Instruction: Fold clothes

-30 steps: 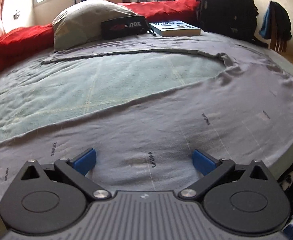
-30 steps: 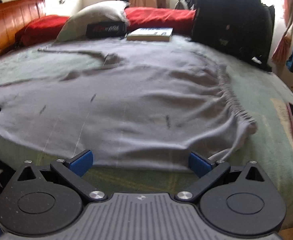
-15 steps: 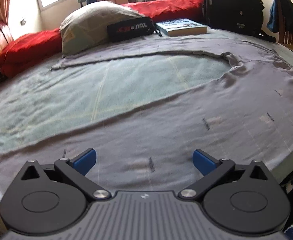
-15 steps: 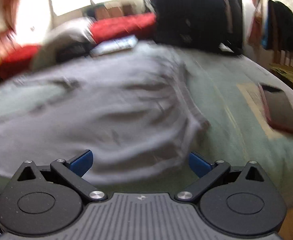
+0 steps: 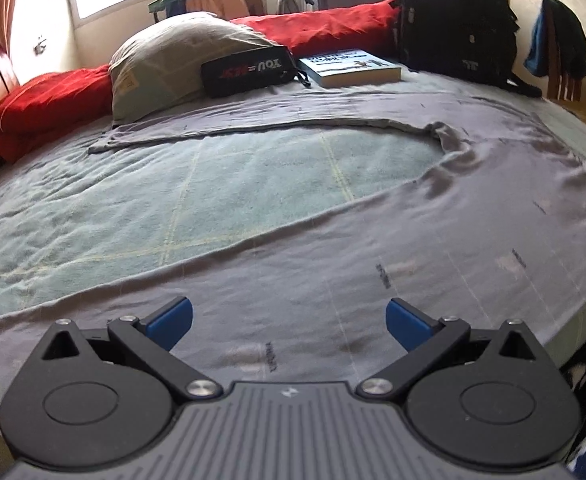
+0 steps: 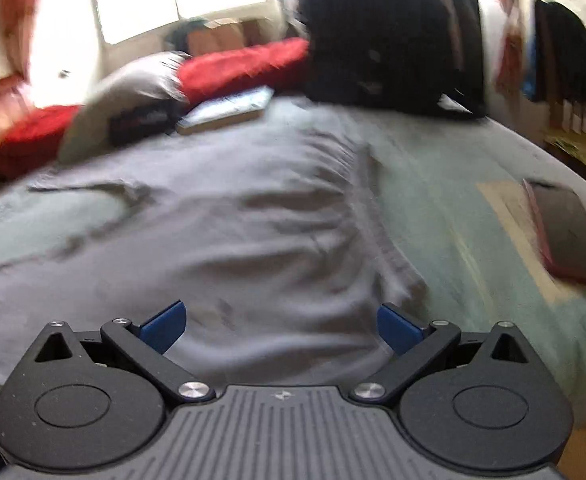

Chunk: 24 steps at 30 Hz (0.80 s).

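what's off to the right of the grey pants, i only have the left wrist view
Observer: A dark red phone lies on the green bedspread, clear of the grey pants.
Operator: which end of the pants is over there
Observer: The gathered waistband.
Operator: is the right hand-held gripper on it
Observer: No. The right hand-held gripper is open, its jaws either side of the near corner by the waistband, with nothing pinched.

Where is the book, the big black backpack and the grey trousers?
book [image 5: 353, 66]: left wrist view, on its blue cover.
black backpack [image 5: 453, 20]: left wrist view, middle of its front.
grey trousers [image 6: 253, 232]: right wrist view, on the wrinkled cloth near the waistband.
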### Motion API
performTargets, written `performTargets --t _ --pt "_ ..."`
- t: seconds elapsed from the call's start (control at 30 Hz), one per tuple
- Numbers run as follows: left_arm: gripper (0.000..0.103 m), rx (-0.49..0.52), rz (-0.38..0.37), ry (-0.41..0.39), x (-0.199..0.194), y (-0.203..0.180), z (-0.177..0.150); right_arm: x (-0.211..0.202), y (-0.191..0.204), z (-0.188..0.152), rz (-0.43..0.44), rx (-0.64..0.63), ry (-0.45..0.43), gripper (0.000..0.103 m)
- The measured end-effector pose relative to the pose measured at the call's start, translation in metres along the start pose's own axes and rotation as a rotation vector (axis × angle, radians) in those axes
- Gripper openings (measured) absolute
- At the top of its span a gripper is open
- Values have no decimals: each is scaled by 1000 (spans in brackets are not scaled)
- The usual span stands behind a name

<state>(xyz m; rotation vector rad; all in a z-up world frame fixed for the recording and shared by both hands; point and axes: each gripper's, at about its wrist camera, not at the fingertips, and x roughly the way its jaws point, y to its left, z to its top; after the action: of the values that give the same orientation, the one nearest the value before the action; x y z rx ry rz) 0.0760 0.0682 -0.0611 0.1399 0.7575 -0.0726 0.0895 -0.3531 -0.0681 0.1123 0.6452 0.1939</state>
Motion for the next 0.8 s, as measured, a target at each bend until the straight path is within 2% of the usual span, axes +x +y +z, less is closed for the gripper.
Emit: performTargets --t 0.2,0.3,0.33,0.43,0.57,0.73,0.8 --pt "102 18 -3 6 2 -6 -2 34 26 32 134 -61 23 103" --pt "102 8 9 13 3 -3 -4 60 23 38 203 -12 71 103" --pt "102 4 12 15 3 -1 -4 63 19 37 191 2 86 103" --pt "102 -8 24 17 5 3 -3 67 2 31 42 -6 104 103" --pt "102 -21 22 9 13 3 4 57 8 40 82 -8 79 103" --pt "102 4 -39 -18 12 -9 8 46 16 53 136 -16 52 103" --pt "102 22 -57 -5 14 -12 4 58 29 54 149 -59 80 103"
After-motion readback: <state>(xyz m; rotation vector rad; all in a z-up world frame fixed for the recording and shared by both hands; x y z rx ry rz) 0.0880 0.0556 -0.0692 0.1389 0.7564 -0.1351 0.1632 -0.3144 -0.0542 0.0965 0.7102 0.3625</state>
